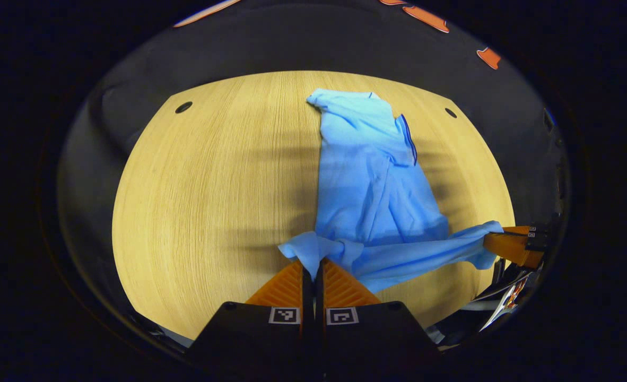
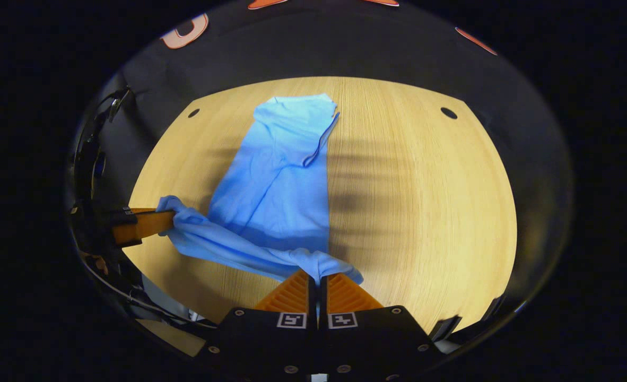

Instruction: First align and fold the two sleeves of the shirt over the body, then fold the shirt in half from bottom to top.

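Now both grippers, left gripper and right gripper, pinch light blue shirt hem corners, closed tight; judgement: lift evenly, carry hem straight toward collar over wooden table.

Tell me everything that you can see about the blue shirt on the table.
The shirt is light blue, of thin soft cloth, with a darker blue trim line near its far end. Its sleeves look already folded in, so the body lies as a narrow strip on the wooden table. The near hem is lifted and stretched between the two grippers: the left gripper is shut on one corner, the right gripper on the other. The cloth sags and wrinkles between them.
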Motion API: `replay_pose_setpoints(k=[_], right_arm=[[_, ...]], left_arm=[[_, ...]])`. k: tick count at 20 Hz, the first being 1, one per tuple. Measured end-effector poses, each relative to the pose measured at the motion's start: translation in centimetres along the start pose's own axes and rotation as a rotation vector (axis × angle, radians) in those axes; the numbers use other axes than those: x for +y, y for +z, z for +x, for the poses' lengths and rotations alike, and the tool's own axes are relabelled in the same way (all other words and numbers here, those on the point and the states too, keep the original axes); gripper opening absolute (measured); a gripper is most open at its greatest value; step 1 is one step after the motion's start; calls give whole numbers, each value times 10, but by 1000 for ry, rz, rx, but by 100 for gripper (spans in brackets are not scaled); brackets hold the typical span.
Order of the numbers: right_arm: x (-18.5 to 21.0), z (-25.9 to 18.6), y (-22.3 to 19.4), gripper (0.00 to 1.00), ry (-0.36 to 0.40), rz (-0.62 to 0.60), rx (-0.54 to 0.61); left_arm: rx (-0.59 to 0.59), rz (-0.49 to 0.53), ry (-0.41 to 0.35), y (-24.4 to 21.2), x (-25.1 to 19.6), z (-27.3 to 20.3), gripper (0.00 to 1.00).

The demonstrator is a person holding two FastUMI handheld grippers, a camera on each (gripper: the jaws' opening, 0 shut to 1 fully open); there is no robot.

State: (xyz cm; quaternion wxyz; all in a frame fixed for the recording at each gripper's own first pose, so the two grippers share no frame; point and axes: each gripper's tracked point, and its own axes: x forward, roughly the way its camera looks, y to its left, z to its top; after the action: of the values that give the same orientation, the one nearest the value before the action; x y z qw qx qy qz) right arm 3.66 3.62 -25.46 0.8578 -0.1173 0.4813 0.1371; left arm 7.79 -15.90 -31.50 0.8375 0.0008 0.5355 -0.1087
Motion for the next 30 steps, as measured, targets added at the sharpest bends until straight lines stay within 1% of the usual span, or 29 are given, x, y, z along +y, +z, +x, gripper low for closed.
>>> replay_pose_setpoints(k=[4,11,13,14,15,16,18,20,23,25,26,28,29,30], right_arm=[[-8,-1,53,0,-3,-21,-69],[-37,-8,142,1,-24,-21,-168],[-41,8,168,1,-37,-22,-183],[-41,13,176,1,-32,-15,-189],[-43,20,186,0,-34,-13,-195],[-45,26,194,1,-37,-4,-201],[-46,43,205,1,-21,35,-199],[-50,64,219,0,-16,46,-217],[-60,92,231,1,-38,75,-231],[-64,107,236,2,-54,79,-245],[-66,113,238,2,-64,91,-250],[-66,112,244,5,-59,112,-261],[-68,110,247,11,-55,121,-266],[-69,110,247,12,-55,129,-271]], left_arm=[[-64,7,9,60,3,1,5],[-166,46,38,181,12,6,5],[-186,43,40,215,15,8,5],[-197,45,48,202,20,11,5],[-208,48,54,228,12,21,4],[-213,51,57,240,20,27,5],[-214,43,78,256,28,38,5],[-222,64,108,266,35,55,3],[-257,88,129,284,39,80,5],[-271,106,143,290,41,95,3],[-277,116,153,293,42,102,5],[-293,136,179,300,48,106,13],[-308,141,195,304,54,106,34],[-325,144,202,308,56,104,42]])
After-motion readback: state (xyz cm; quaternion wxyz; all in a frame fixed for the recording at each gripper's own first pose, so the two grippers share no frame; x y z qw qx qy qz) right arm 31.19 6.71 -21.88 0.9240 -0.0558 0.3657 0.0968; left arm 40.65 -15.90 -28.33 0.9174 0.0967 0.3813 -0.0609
